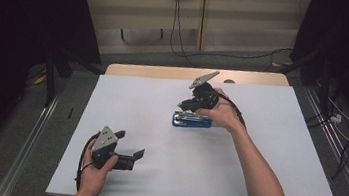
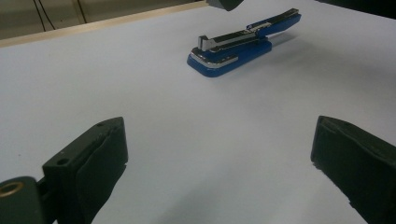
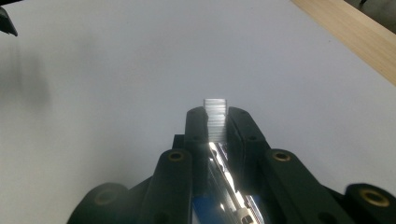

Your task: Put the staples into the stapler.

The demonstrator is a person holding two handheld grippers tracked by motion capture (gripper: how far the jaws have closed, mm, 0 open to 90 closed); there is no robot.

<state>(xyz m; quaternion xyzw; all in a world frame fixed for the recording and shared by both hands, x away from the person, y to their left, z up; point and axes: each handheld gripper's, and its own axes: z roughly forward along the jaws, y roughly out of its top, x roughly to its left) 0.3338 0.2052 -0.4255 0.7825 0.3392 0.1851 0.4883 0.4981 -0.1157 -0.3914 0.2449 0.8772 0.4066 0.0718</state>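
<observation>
Blue plastic-and-chrome stapler (image 1: 191,120) flat on white table sheet (image 1: 265,164), roughly mid-table, slightly toward far side. Long axis runs across the table, left–right in the high view. Top arm hinged up, magazine exposed, as seen from the left gripper view (image 2: 238,46).

Right gripper (image 1: 193,102) directly above the stapler — nearer tool by far. Jaws nearly shut, pinching a short silvery strip of staples (image 3: 215,120) that stands up past the jaw tips. Below the jaws in the right gripper view, chrome channel and blue body of the stapler, running along the jaws' own line. Touching the channel or just above it: cannot tell.

Left gripper (image 1: 128,148) well apart, near the front-left of the sheet, held in the left hand (image 1: 95,171). Jaws spread wide, nothing between them, pointed generally toward the stapler, which lies ahead and to its right.

Judgement: likely a staple-loading step; coming move depends on keeping the strip in line with the open channel beneath it.

Count — one stapler, one staple strip, two grippers.
</observation>
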